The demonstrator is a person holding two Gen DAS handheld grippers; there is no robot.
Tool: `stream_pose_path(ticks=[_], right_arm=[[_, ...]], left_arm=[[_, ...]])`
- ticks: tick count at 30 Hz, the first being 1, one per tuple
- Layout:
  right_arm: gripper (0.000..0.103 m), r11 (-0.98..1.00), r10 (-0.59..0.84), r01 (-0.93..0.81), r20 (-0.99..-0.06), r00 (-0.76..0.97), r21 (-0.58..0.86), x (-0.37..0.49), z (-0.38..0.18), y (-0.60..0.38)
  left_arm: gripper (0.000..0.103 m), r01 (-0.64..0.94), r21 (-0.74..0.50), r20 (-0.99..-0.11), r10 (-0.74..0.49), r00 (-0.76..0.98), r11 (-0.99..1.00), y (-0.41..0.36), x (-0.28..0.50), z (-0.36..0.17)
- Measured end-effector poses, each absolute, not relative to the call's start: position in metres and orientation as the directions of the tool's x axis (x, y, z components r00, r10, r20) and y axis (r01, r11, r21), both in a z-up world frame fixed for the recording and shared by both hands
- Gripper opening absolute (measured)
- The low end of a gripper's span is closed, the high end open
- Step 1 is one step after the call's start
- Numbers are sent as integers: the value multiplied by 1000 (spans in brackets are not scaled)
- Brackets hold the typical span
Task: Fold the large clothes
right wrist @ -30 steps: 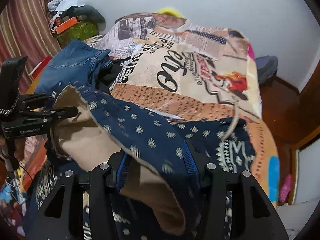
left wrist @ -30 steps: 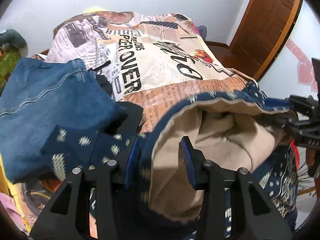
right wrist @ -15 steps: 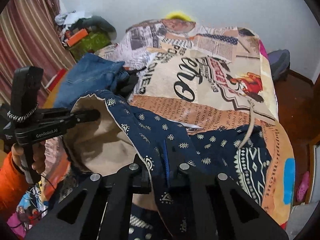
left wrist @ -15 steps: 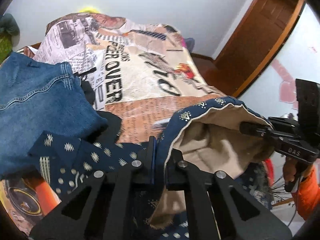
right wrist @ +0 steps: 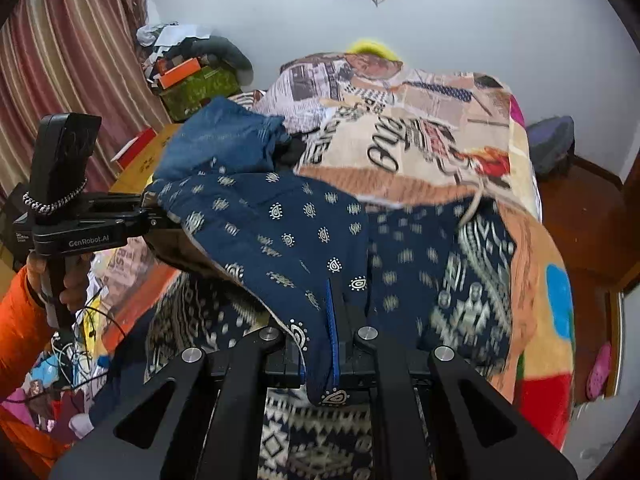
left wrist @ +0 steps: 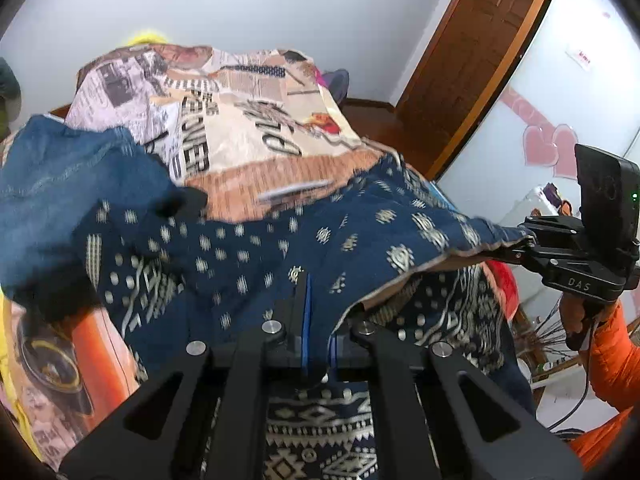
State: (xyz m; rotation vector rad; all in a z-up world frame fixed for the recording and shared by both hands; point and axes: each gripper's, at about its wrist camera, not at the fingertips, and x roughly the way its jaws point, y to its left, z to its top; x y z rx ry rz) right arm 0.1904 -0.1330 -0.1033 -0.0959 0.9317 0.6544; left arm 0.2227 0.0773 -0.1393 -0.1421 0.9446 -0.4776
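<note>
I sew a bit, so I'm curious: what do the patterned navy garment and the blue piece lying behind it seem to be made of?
The navy garment looks like thin woven cloth, probably printed cotton or rayon: matte, draping softly, with a plain beige underside at the lifted edge. The blue piece looks like denim: faded mid-blue, thicker folds, and visible stitched seams in the left wrist view.

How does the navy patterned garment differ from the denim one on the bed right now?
The navy patterned garment is printed with pale motifs; the denim garment is plain blue. The navy one is lifted, pinched by the left claw and right claw; the denim lies ungripped behind it. Both are over the printed bedspread.
</note>
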Motion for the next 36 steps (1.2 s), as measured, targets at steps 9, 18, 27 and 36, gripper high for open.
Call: stream_pose_path(ticks=[9,18,27,36], right_arm=[[14,827,457,-515,-804,381,226,164,-136,-138],[35,819,393,-545,-866,307,179,144,-148,-130],[35,805,434,-570,-818,377,165,134,-112,-138],[52,863,430,-480,-727,535,157,147,-75,-168]], left_arm=[[17,330,-272,-825,-395,404,904,65,183,-184],[50,319,-195,-870,-314,379,927,55,154,-204],[68,307,-141,-826,-283,488,941,68,137,-157],[87,127,-98,-762,-157,628,987,120,162,-127]])
